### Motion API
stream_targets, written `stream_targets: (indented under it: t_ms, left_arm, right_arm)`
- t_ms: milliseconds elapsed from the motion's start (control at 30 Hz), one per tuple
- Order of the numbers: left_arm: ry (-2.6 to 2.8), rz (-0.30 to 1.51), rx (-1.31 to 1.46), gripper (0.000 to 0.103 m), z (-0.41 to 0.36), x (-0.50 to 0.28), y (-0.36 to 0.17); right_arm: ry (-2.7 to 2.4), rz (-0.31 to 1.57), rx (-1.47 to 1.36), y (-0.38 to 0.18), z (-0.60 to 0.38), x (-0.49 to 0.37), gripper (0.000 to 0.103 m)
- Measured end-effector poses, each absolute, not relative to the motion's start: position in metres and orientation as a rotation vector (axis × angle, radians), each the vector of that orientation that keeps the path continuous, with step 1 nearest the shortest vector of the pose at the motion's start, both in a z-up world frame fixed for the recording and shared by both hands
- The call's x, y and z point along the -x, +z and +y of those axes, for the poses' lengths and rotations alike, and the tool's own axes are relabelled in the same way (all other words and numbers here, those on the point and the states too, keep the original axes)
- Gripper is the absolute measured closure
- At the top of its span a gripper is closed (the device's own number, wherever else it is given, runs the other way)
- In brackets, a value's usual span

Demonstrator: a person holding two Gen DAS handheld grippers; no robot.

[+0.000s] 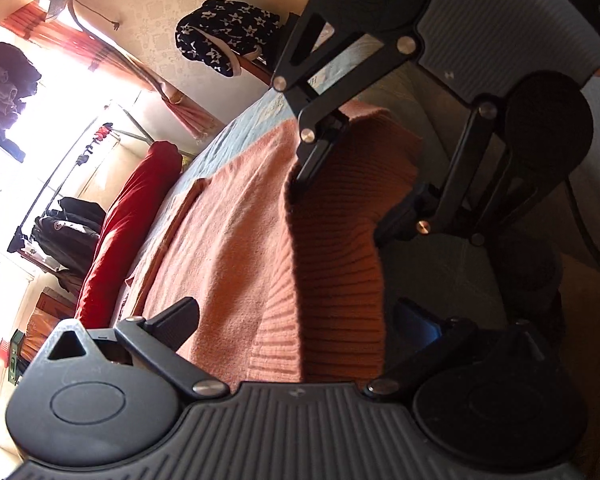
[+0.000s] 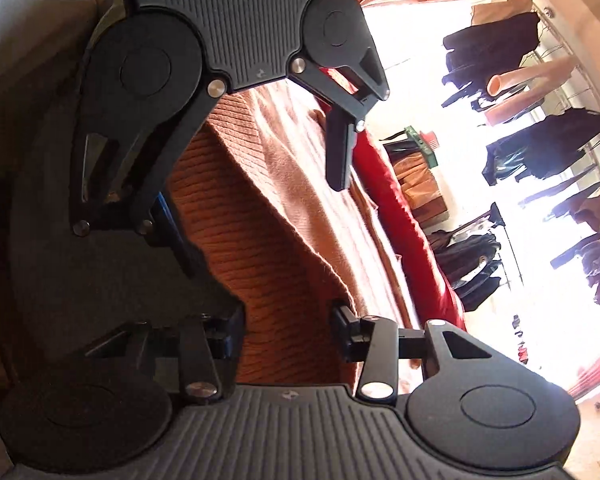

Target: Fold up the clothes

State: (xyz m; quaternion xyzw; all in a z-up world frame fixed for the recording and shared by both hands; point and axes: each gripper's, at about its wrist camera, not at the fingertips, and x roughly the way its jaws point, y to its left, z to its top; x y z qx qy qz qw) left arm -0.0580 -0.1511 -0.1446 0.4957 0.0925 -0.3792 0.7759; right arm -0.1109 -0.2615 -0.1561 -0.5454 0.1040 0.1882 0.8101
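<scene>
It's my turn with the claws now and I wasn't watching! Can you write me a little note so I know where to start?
Left claw: open, straddling the orange sweater's ribbed hem.
Right claw: open, around the same hem, further along.
Sweater: spread out on the bed, hem nearest you.
Done: no fold visible yet.
Left: close both claws on the hem, then probably fold it over.

A red bolster (image 1: 128, 224) lies along the bed's (image 1: 236, 136) far edge. Beyond the bolster, dark clothes (image 2: 540, 148) hang by the window.
</scene>
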Motion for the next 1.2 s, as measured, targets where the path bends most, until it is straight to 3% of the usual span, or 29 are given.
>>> stream_targets:
  t_ms: [100, 167, 333, 600, 733, 900, 1000, 1067, 1200]
  left_arm:
    - [-0.802, 0.219, -1.041, 0.001, -0.146, 0.056, -0.143]
    - [-0.792, 0.225, -1.026, 0.001, -0.143, 0.056, -0.142]
    - [-0.794, 0.226, -1.006, 0.001, -0.135, 0.058, -0.134]
    - [-0.774, 0.251, -0.913, 0.001, -0.121, 0.054, -0.118]
    - [-0.783, 0.279, -0.886, 0.0, -0.113, 0.053, -0.115]
    - [-0.794, 0.296, -0.83, 0.001, -0.099, 0.048, -0.1]
    - [-0.772, 0.32, -0.751, 0.001, -0.094, 0.035, -0.092]
    - [-0.74, 0.36, -0.701, 0.001, -0.091, 0.023, -0.094]
    - [-0.676, 0.44, -0.6, 0.001, -0.085, -0.001, -0.099]
  right_arm:
    - [0.395, 0.251, 1.169, -0.162, -0.257, 0.104, 0.063]
    - [0.4, 0.28, 1.158, -0.165, -0.255, 0.099, 0.1]
    - [0.456, 0.355, 1.07, -0.142, -0.261, 0.095, 0.1]
    - [0.673, 0.636, 0.929, -0.108, -0.283, 0.079, 0.1]
    - [0.735, 0.752, 0.848, -0.11, -0.292, 0.073, 0.097]
    - [0.744, 0.716, 0.724, -0.08, -0.316, 0.077, 0.086]
    - [0.676, 0.652, 0.628, -0.057, -0.335, 0.063, 0.071]
    - [0.614, 0.606, 0.563, -0.045, -0.344, 0.05, 0.055]
    - [0.496, 0.632, 0.408, -0.058, -0.362, 0.002, 0.05]
